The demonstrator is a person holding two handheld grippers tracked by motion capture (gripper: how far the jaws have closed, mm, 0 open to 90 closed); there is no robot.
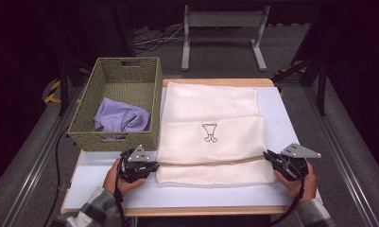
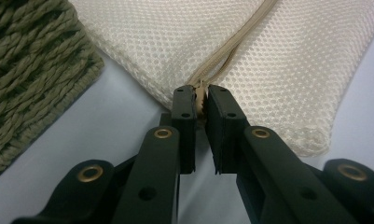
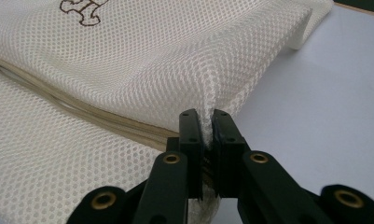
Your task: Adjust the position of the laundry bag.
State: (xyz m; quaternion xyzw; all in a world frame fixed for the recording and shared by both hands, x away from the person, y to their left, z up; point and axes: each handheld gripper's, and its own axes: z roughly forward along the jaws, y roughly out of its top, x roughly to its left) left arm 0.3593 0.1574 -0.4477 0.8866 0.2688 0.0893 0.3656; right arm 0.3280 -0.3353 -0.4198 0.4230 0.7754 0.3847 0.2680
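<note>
Both tongs clenched: your left gripper [image 2: 201, 95] pinches the zipper [image 2: 231, 44] end, right gripper [image 3: 207, 122] pinches mesh of the laundry bag [image 1: 211, 130], lying mid-tabletop beside the basket [image 1: 116, 101]. Pull unevenly and mesh could slip or tear. Zipper pull hard to make out.

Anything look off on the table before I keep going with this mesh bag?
Nothing stands out. The mesh bag lies flat, the left gripper shut on its zipper end and the right gripper on its edge. The purple cloth sits crumpled inside the basket.
</note>
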